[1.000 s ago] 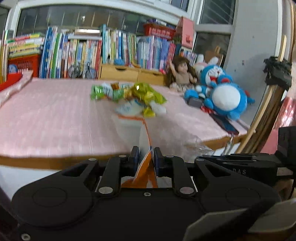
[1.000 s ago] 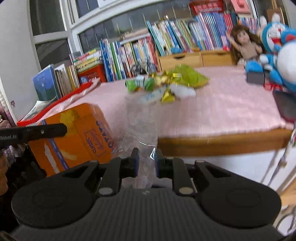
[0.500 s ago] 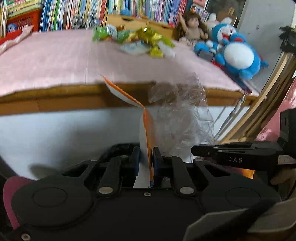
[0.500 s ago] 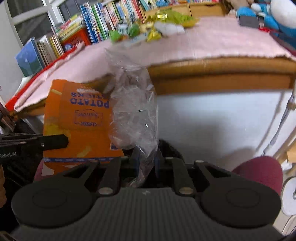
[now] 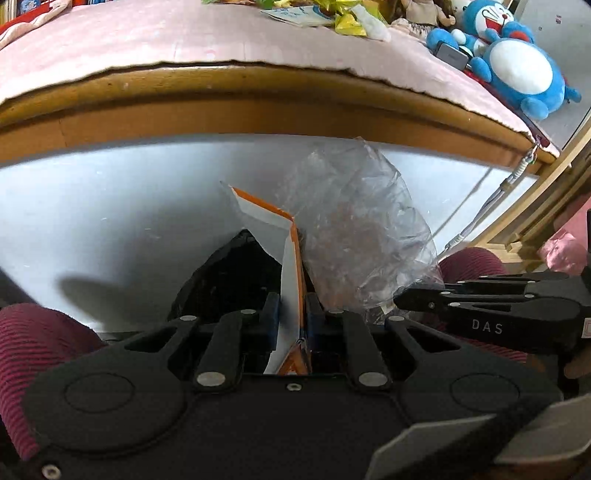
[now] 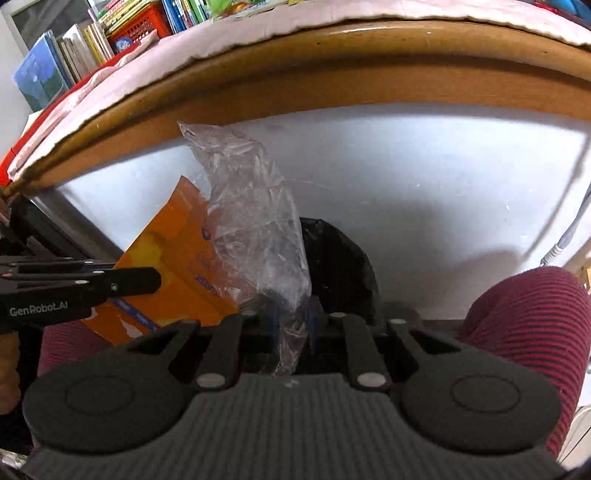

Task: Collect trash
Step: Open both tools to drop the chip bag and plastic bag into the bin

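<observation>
Your left gripper [image 5: 291, 314] is clamped on the flattened orange carton [image 5: 293, 266], while your right gripper [image 6: 291, 317] pinches the crumpled clear plastic bag [image 6: 255, 229]. Both pieces stand upright from the jaws, below the tabletop edge [image 5: 258, 88]. The black bin liner [image 5: 229, 280] opens at center frame just beyond both sets of fingertips, the carton nearer its mouth, so a release looks close; more wrappers [image 5: 343, 18] wait at the upper edge.
</observation>
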A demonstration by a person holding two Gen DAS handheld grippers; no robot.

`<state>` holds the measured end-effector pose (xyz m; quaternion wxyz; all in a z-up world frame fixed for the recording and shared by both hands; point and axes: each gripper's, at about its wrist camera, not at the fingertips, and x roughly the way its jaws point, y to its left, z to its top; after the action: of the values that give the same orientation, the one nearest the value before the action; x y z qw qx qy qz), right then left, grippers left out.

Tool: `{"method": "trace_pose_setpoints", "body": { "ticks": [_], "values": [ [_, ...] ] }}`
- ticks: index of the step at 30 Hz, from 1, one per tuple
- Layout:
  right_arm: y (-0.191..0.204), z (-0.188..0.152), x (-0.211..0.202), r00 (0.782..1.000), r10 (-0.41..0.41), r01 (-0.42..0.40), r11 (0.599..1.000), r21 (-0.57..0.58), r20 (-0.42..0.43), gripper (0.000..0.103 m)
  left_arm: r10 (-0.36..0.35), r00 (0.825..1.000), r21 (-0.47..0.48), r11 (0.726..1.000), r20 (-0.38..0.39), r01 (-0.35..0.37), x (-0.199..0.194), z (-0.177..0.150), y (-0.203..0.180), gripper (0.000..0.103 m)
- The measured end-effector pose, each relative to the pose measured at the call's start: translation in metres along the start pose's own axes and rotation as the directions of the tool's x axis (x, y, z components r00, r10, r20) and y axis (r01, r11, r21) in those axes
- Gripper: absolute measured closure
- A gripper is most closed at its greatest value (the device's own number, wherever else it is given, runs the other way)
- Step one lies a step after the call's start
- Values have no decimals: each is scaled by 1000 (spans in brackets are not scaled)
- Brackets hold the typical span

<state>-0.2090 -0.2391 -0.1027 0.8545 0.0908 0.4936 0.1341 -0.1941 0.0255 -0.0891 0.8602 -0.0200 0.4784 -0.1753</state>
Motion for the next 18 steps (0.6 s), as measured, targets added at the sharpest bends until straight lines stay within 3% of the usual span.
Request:
{"method": "trace_pose_setpoints", "body": {
  "ticks": [7,18],
  "values": [
    [-1,4,21,998,-12,13,1000,26,-65,84,20,999,-12,1000,-44,-21,19,-1,1,89],
    [6,13,28,997,-26,28,999,26,-76,80,26,998,-16,999,-58,-27,32,6,-3,86]
  ]
}}
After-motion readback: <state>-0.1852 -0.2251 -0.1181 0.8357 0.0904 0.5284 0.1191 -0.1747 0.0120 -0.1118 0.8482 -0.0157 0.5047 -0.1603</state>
